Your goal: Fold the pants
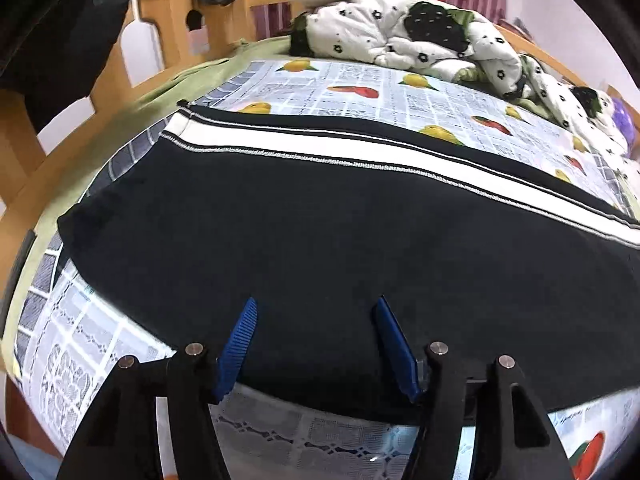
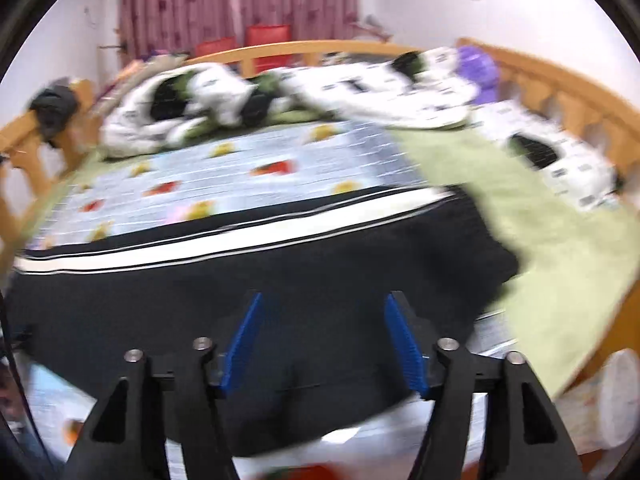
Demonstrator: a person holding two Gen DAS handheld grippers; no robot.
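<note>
Black pants (image 1: pixel 320 220) with a white side stripe lie flat across the bed, legs together. In the left wrist view my left gripper (image 1: pixel 316 308) is open, its blue pads just above the near edge of the pants, holding nothing. The same pants (image 2: pixel 280 272) show in the blurred right wrist view. My right gripper (image 2: pixel 324 300) is open over the near part of the pants, close to their wider end at the right, holding nothing.
The pants lie on a fruit-print sheet (image 1: pixel 400 92) over a green cover (image 2: pixel 540 240). A crumpled white flowered quilt (image 1: pixel 420 36) is piled at the far side. A wooden bed rail (image 1: pixel 160 40) with dark clothes hung on it runs at the left, and a rail (image 2: pixel 560 80) at the right.
</note>
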